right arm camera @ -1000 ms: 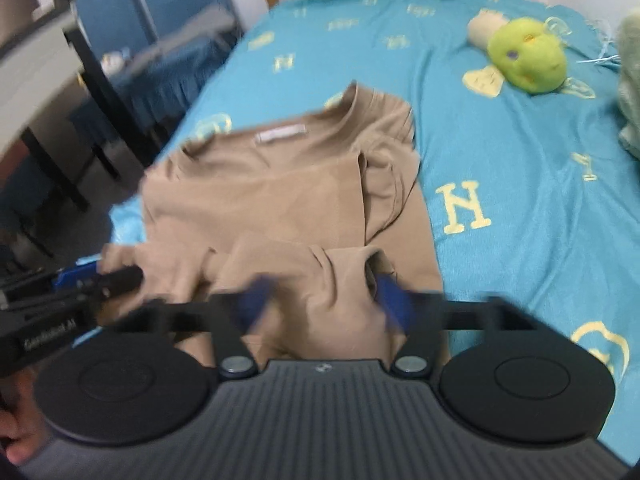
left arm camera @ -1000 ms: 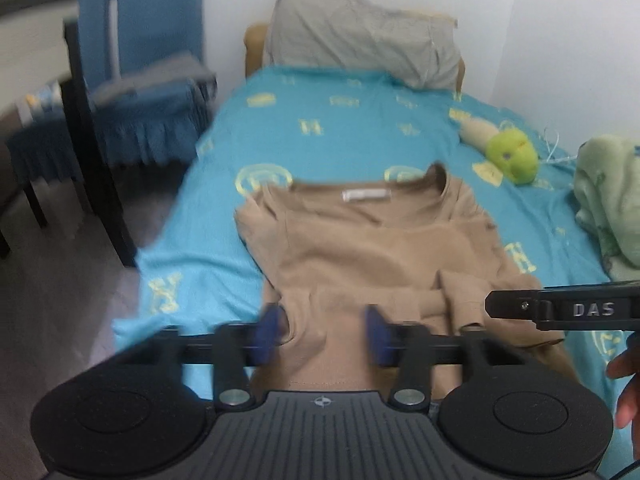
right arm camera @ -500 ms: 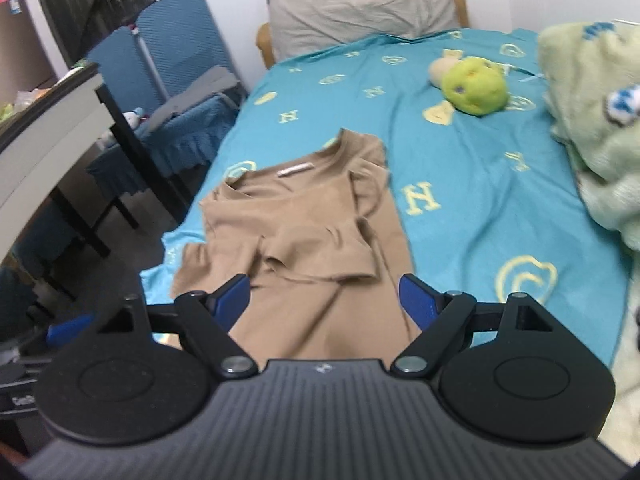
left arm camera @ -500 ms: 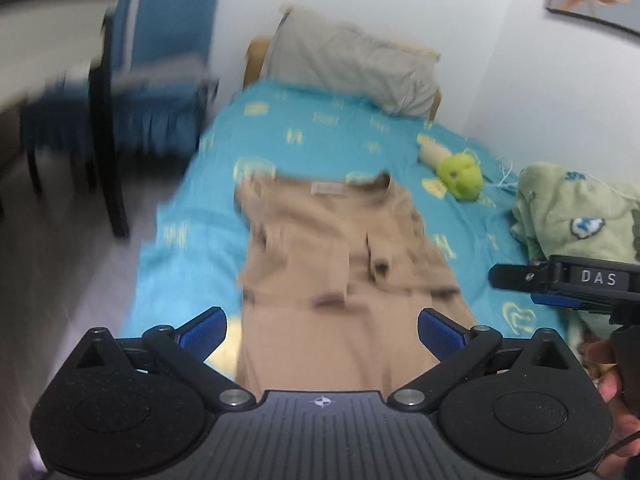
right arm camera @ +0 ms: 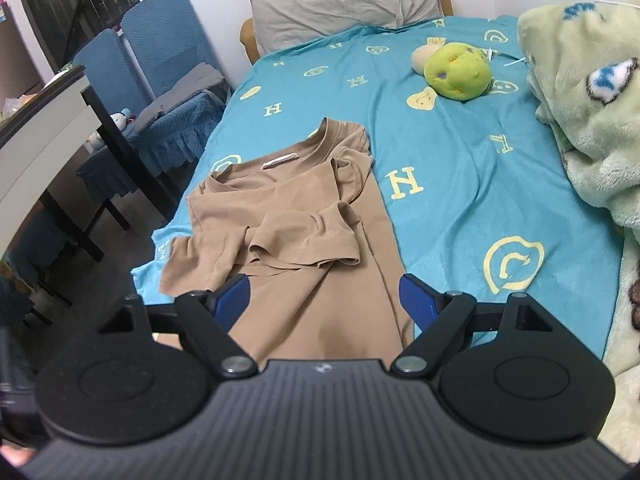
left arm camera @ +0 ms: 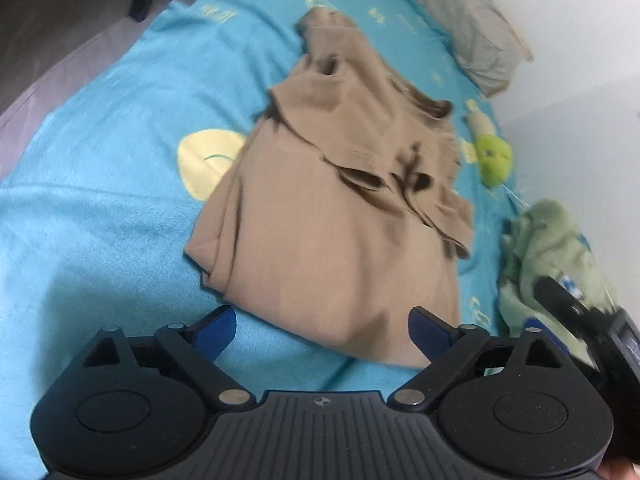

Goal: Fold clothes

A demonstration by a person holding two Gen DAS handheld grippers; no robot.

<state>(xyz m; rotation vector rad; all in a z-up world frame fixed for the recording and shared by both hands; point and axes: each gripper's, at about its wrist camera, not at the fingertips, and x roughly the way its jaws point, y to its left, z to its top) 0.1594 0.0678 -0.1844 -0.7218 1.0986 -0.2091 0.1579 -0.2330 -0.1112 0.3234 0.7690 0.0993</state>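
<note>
A tan T-shirt (right arm camera: 304,216) lies on the turquoise bedspread (right arm camera: 460,184), both sleeves folded in over its chest, collar toward the pillow. It also shows in the left wrist view (left arm camera: 336,216), tilted and blurred. My left gripper (left arm camera: 324,328) is open and empty, just above the shirt's bottom hem. My right gripper (right arm camera: 324,300) is open and empty over the shirt's lower part. The right gripper's body (left arm camera: 592,328) shows at the right edge of the left wrist view.
A green plush toy (right arm camera: 456,68) lies near the head of the bed. A pale green blanket (right arm camera: 588,92) is heaped on the right side. A grey pillow (right arm camera: 340,0) is at the headboard. Blue chairs (right arm camera: 160,64) and a dark table (right arm camera: 52,136) stand left of the bed.
Both grippers let go of the sleeves, opened wide and pulled back toward the shirt's hem. The left one has since dropped low and tilted.
</note>
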